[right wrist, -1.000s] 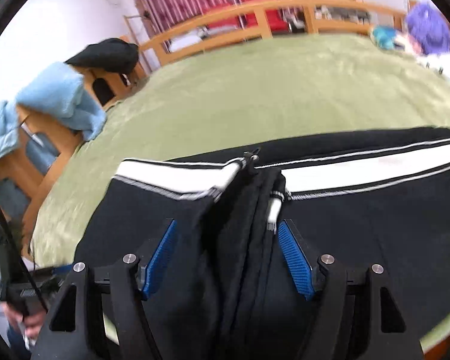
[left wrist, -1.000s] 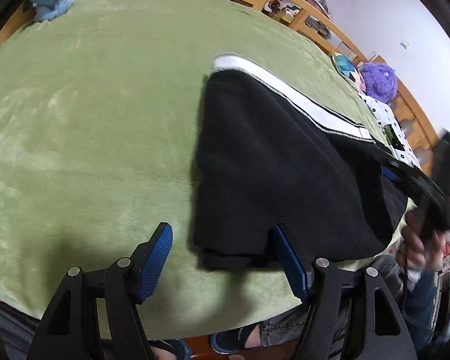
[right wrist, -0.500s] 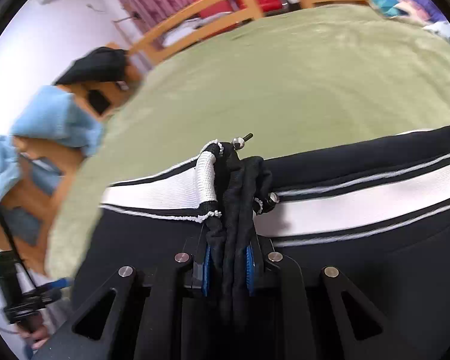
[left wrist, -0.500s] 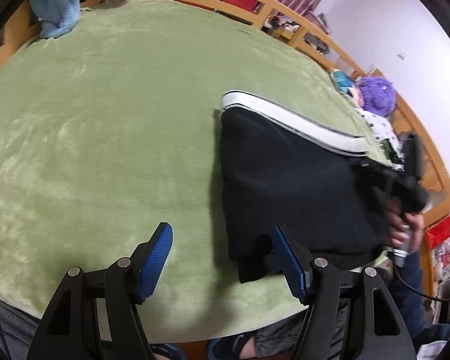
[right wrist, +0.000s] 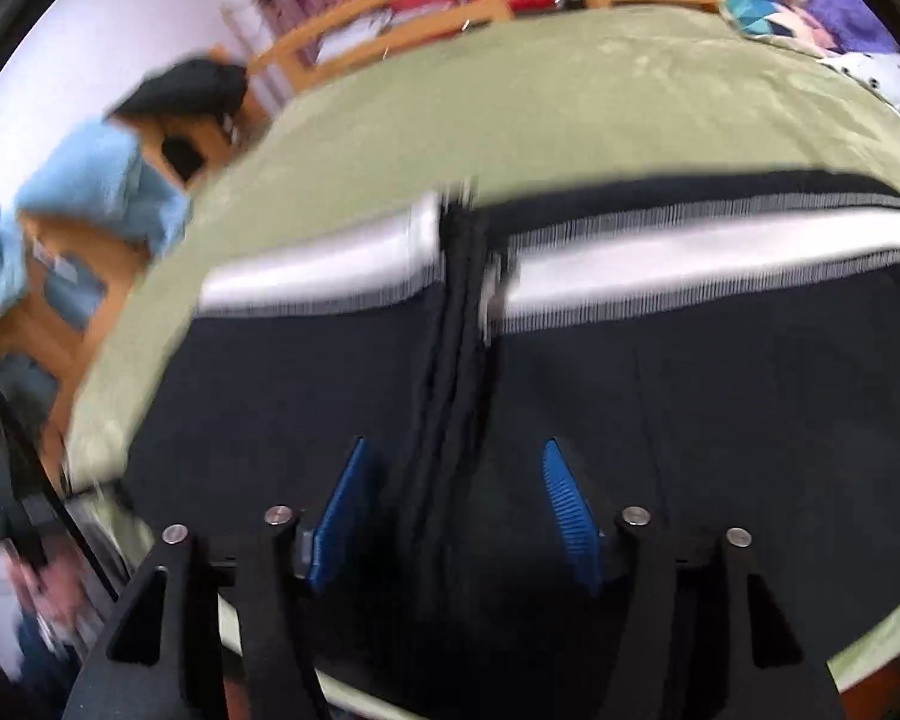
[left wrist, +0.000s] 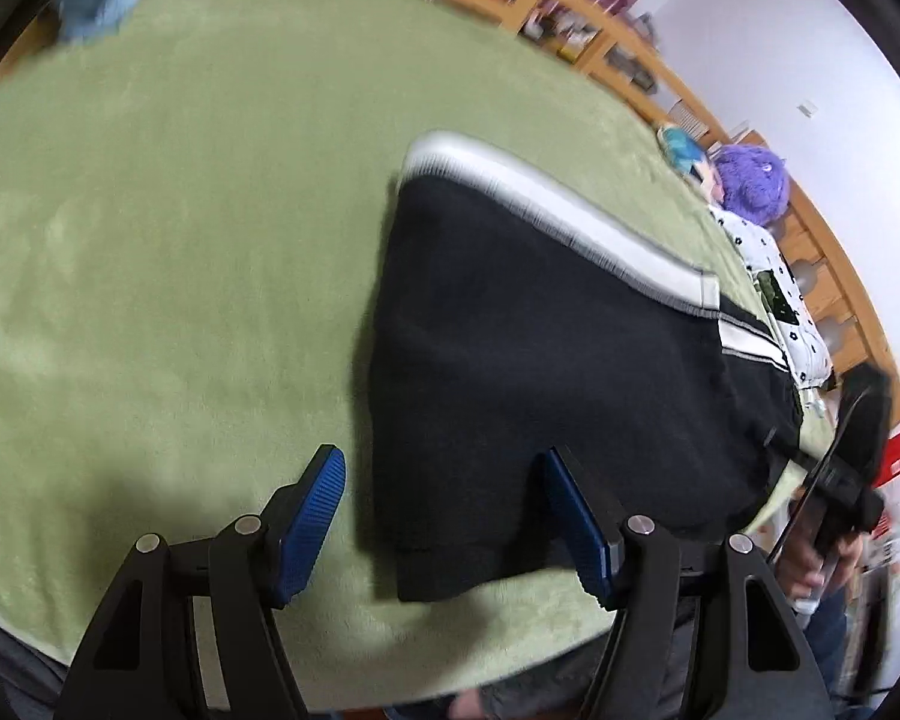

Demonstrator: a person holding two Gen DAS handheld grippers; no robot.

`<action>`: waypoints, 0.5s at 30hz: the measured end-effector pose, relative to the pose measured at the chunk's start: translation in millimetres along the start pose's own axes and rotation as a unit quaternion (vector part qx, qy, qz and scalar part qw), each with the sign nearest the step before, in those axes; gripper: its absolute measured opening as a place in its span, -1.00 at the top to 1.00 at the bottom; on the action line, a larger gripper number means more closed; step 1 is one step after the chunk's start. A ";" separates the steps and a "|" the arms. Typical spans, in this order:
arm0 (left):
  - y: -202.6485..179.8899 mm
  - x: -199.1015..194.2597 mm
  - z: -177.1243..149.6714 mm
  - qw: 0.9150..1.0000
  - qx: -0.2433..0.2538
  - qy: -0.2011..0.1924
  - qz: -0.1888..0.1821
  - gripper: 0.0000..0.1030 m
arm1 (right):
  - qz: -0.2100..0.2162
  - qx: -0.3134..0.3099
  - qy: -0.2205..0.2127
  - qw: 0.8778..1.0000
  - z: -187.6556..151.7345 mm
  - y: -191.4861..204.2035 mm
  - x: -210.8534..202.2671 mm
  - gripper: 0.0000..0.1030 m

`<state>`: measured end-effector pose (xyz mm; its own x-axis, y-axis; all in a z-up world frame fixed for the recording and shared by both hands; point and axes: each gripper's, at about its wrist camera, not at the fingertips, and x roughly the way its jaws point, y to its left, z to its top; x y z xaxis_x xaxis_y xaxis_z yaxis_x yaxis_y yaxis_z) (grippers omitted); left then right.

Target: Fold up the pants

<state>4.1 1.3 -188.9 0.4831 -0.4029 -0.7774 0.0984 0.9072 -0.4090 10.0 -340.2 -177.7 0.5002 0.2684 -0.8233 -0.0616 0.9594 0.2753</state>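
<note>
Black pants [left wrist: 540, 360] with a white side stripe lie folded on the green blanket [left wrist: 168, 252]. My left gripper [left wrist: 444, 516] is open, with the near corner of the pants between its blue pads, not squeezed. In the right wrist view the pants [right wrist: 660, 396] fill the foreground, with a bunched fold running up the middle. My right gripper [right wrist: 456, 510] is open astride that fold. The right gripper also shows in the left wrist view [left wrist: 846, 468], at the pants' right edge.
A purple plush toy [left wrist: 750, 180] and a spotted white cloth [left wrist: 774, 294] lie at the bed's far right. A blue towel [right wrist: 102, 180] and a dark garment [right wrist: 192, 90] hang on the wooden frame [right wrist: 426, 18] at the left.
My right gripper, shut on the bunched fold half a second ago, has opened and let it go. My left gripper stayed open and shifted a little closer to the pants' corner.
</note>
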 end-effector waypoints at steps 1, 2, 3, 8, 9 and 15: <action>-5.9 -4.8 2.9 1.000 0.018 -0.015 0.013 -0.30 | -0.011 -0.005 0.009 1.000 -6.3 -0.9 4.7 -0.19; -11.8 -8.1 6.8 0.999 0.035 -0.022 0.026 -0.30 | -0.013 -0.003 0.012 1.000 -12.2 -5.0 5.4 -0.19; -17.9 -8.2 12.3 0.998 0.048 -0.020 0.034 -0.30 | -0.010 0.000 0.008 1.000 -14.4 -6.0 2.7 -0.19; -25.6 8.0 37.8 0.998 0.053 -0.002 0.045 -0.30 | -0.027 0.028 -0.048 0.998 -10.6 -15.0 -37.5 -0.19; -26.0 14.5 44.1 0.997 0.056 -0.002 0.062 -0.30 | -0.042 0.043 -0.063 0.996 -12.9 -25.1 -48.9 -0.19; 0.1 43.6 63.5 0.999 -0.002 0.025 0.034 -0.30 | -0.149 0.165 -0.104 0.969 -36.7 -114.2 -98.8 -0.24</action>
<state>80.5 -8.4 -192.5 0.4452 -0.3461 -0.8258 0.0639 0.9322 -0.3562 -64.1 -473.1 -146.0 0.6184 -0.0723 -0.7826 0.3751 0.9021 0.2131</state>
